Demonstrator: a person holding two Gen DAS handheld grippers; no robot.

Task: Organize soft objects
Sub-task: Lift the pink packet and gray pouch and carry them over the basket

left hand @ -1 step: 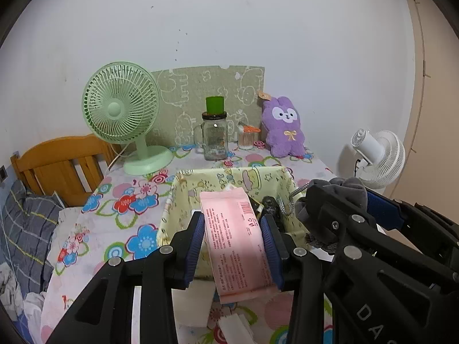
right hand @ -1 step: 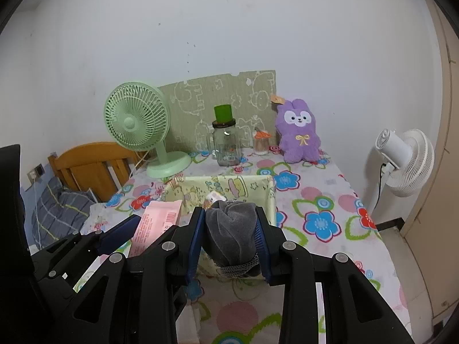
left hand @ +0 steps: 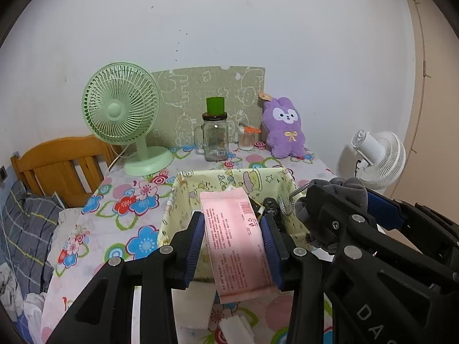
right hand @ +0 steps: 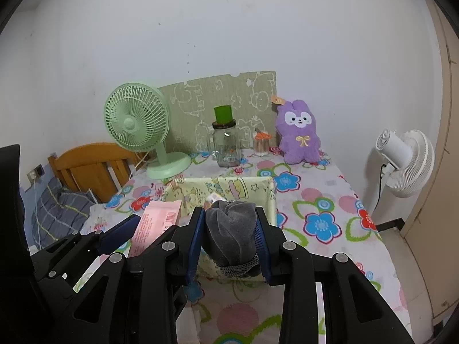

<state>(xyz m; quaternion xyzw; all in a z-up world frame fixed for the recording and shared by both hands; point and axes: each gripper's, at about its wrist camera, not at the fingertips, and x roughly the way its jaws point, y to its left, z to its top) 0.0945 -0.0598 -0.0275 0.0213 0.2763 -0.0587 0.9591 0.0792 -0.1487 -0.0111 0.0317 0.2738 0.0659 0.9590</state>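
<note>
Covering table (right hand: 330, 200): flowered cloth (left hand: 120, 220)

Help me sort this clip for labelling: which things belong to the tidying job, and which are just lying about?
In the job:
pink tissue pack, in left claw
grey pouch, in right claw
yellow fabric basket

Lying about:
green fan
glass jar
purple plush bunny
white fan

Tablecloth (right hand: 330, 197): white ground, blue, red and pink flowers with green outlines.
Fabric basket (left hand: 183, 200), at the cloth's centre: pale yellow, cartoon print.
Packet (left hand: 238, 240), over the basket: pink, red print and barcode.
Pouch (right hand: 232, 229), over the basket: grey velvet, grey cord.
Desk fan (left hand: 120, 109), behind the basket: mint green.
Plush rabbit (right hand: 299, 132): purple, white face, yellow bow.
Jar (left hand: 215, 140): clear, black lid, green cap.
Gripper pads (left hand: 192, 246): blue on black.
</note>
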